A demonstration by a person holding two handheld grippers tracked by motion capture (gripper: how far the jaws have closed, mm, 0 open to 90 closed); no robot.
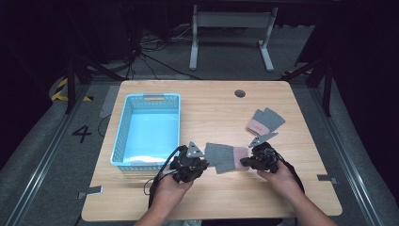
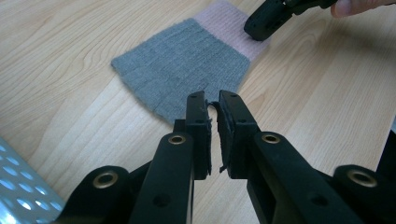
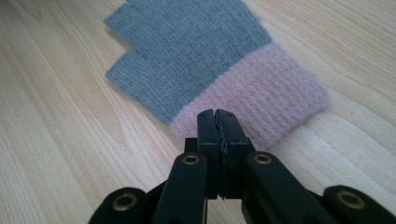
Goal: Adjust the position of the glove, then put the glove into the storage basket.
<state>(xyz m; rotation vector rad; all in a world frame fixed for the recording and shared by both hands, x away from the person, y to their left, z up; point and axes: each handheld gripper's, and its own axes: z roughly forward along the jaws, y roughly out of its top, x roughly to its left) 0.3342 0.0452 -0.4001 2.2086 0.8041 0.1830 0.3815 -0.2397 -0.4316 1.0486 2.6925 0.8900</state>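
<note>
A grey fingerless glove [image 1: 226,157] with a pink cuff lies flat on the wooden table between my two grippers. My left gripper [image 2: 212,100] stands at the glove's [image 2: 182,65] grey end, its jaws a narrow gap apart with nothing seen between them; it shows in the high view [image 1: 204,165] too. My right gripper [image 3: 217,114] is shut, its tips resting on the near edge of the glove's [image 3: 196,51] pink cuff, with no fabric visible between the jaws. That same right gripper [image 2: 259,23] appears on the cuff in the left gripper view, and again [image 1: 244,162] from above.
A second grey and pink glove [image 1: 266,120] lies farther back on the right. A light blue perforated basket [image 1: 121,132] stands on the left half of the table [image 1: 211,108]. A round cable hole [image 1: 240,93] sits near the far edge.
</note>
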